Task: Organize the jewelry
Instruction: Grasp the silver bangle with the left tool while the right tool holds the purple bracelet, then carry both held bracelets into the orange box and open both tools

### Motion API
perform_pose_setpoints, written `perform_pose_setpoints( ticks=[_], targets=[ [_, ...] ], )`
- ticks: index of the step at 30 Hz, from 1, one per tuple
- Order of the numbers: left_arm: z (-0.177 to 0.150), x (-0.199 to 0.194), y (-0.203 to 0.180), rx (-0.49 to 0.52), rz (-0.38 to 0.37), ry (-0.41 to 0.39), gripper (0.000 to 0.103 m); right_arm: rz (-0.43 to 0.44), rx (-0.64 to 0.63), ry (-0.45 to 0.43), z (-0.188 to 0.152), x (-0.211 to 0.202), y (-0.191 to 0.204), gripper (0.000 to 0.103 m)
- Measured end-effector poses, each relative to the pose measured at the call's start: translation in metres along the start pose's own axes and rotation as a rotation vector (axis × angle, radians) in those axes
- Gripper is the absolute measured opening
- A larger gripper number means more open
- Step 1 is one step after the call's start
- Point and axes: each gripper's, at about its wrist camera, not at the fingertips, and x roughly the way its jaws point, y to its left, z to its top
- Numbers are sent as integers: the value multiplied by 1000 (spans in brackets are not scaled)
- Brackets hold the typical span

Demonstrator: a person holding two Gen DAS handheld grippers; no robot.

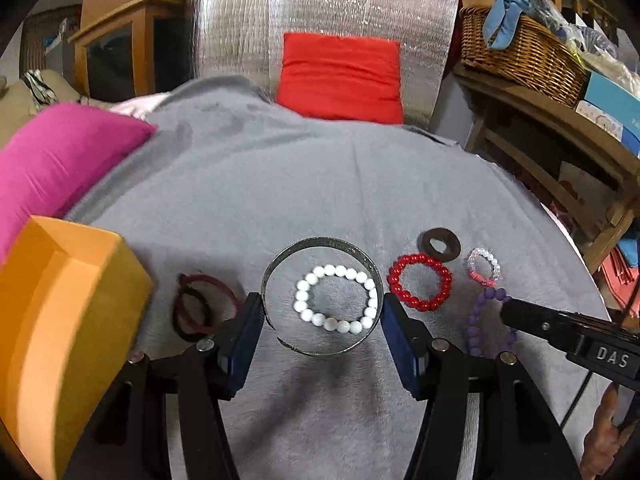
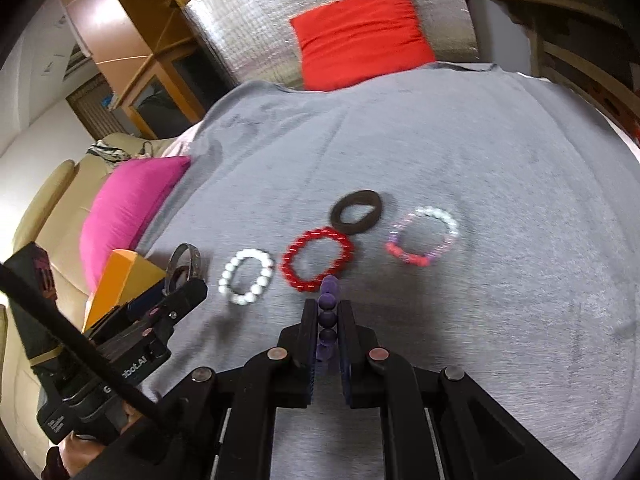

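My left gripper [image 1: 322, 312] is shut on a metal cuff bangle [image 1: 276, 270], holding it across its width above the grey cloth; it also shows in the right wrist view [image 2: 185, 264]. Through the bangle I see a white bead bracelet [image 1: 308, 280] lying on the cloth. My right gripper [image 2: 327, 312] is shut on a purple bead bracelet [image 2: 328, 300], which also shows in the left wrist view [image 1: 476, 320]. A red bead bracelet [image 1: 420, 305], a brown ring [image 1: 430, 242], a pink-and-clear bracelet [image 1: 482, 278] and dark red hair ties [image 1: 188, 312] lie around.
An orange box [image 1: 60, 320] stands at the left on the grey cloth [image 1: 320, 180]. A pink cushion [image 1: 52, 160] and a red cushion [image 1: 340, 76] lie behind. A wicker basket [image 1: 520, 52] sits on a wooden shelf at the right.
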Motion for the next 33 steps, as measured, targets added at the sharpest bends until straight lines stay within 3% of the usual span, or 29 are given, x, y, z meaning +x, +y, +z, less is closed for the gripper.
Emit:
perform_pose_setpoints(
  ticks=[8, 13, 21, 27, 33],
  targets=[
    [-4, -41, 29, -89, 48, -17, 61, 64, -35, -13, -2, -3, 35, 11],
    [-3, -71, 51, -137, 99, -86, 61, 110, -71, -32, -3, -5, 64, 11],
    [-6, -102, 108, -245, 266, -160, 61, 216, -124, -53, 0, 5, 124, 11],
    [-17, -104, 165, -382, 394, -139, 61, 327, -168, -57, 1, 23, 179, 11],
    [-34, -86, 203, -478, 478, -51, 61, 419, -190, -39, -4, 51, 228, 11]
  ],
)
